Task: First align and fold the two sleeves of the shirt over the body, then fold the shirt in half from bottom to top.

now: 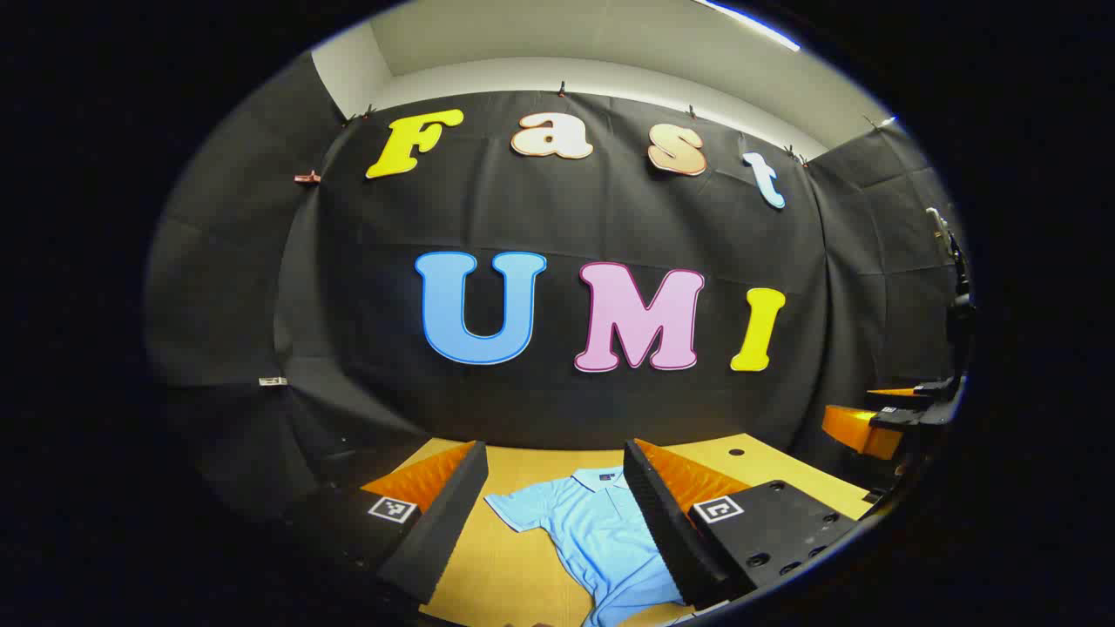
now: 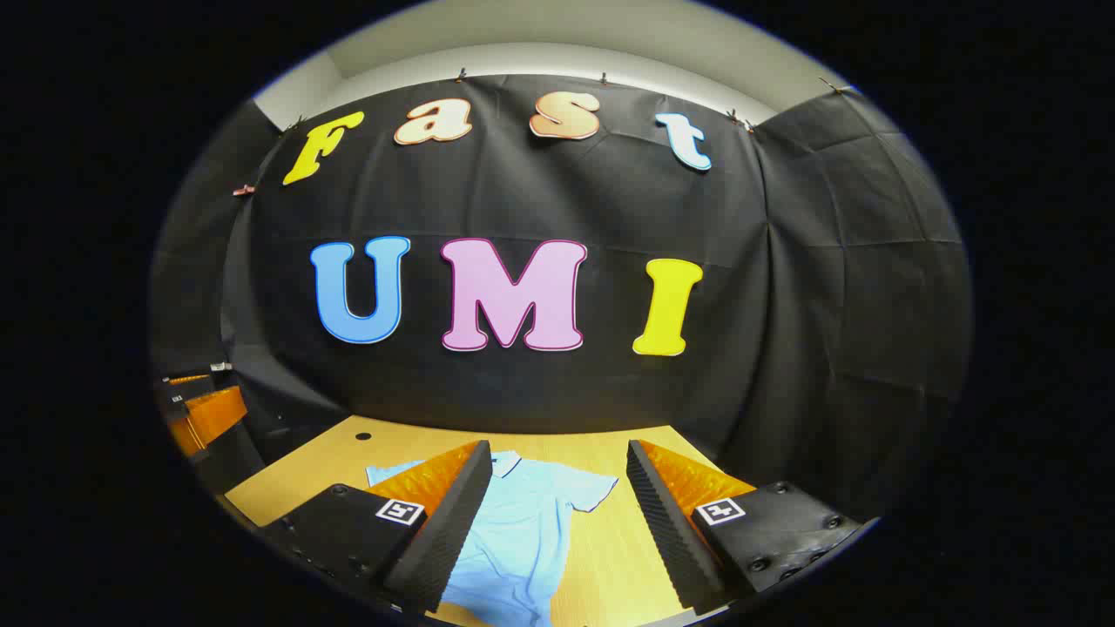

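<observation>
On the wooden worktop (image 1: 523, 566) lies a light blue shirt (image 1: 601, 540), collar toward the booth's back wall, both sleeves spread out to the sides and not yet folded. Left gripper (image 1: 553, 522) hangs above the worktop, fingers (image 1: 440, 531) set wide apart, nothing between them; the shirt's collar and one sleeve show through the gap. Right gripper (image 2: 557, 522) likewise hangs above the worktop, fingers (image 2: 666, 531) wide apart and holding nothing; the shirt (image 2: 523, 531) lies below, partly behind the near finger. Left gripper view: the other gripper sits at the far right edge. Right gripper view: the other gripper sits at the far left edge. A small dark hole (image 2: 363, 435) marks the worktop near its back corner.
</observation>
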`<action>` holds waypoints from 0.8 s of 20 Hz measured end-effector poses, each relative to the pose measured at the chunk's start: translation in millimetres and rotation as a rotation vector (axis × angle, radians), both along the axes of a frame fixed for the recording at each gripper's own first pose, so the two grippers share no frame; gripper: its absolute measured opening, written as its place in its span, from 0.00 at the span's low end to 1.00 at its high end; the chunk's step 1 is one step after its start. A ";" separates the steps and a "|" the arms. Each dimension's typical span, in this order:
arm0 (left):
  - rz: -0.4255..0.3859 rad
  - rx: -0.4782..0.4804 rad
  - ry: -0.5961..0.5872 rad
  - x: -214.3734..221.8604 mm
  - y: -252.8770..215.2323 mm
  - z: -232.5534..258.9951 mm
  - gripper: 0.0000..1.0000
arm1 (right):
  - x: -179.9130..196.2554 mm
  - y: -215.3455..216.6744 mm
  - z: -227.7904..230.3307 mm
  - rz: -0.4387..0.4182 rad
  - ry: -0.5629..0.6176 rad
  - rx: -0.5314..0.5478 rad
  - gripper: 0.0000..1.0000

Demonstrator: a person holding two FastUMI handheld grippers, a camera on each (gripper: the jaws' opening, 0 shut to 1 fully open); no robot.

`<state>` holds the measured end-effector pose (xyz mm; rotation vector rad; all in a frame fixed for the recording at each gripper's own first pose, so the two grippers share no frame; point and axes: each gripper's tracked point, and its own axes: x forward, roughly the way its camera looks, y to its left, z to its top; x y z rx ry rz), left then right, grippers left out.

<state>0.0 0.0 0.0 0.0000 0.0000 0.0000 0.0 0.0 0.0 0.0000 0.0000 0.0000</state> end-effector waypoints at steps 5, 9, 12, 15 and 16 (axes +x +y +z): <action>-0.030 0.006 0.005 -5.3 0.9 2.3 0.99 | -13.2 5.9 4.6 -0.007 -0.002 -0.029 0.96; -0.029 0.012 0.018 -7.1 2.7 2.6 0.99 | -27.4 13.4 8.9 0.004 -0.015 0.007 0.97; -0.047 0.017 0.002 -7.7 -9.1 8.9 0.99 | -27.3 6.9 9.6 0.007 -0.002 0.020 0.96; -0.061 0.014 0.022 -4.8 -19.0 5.0 1.00 | -23.7 -3.4 19.3 0.005 -0.020 0.046 0.96; -0.061 0.013 0.011 -1.6 -21.5 10.1 0.99 | -21.0 -8.8 20.2 -0.001 -0.028 0.041 0.96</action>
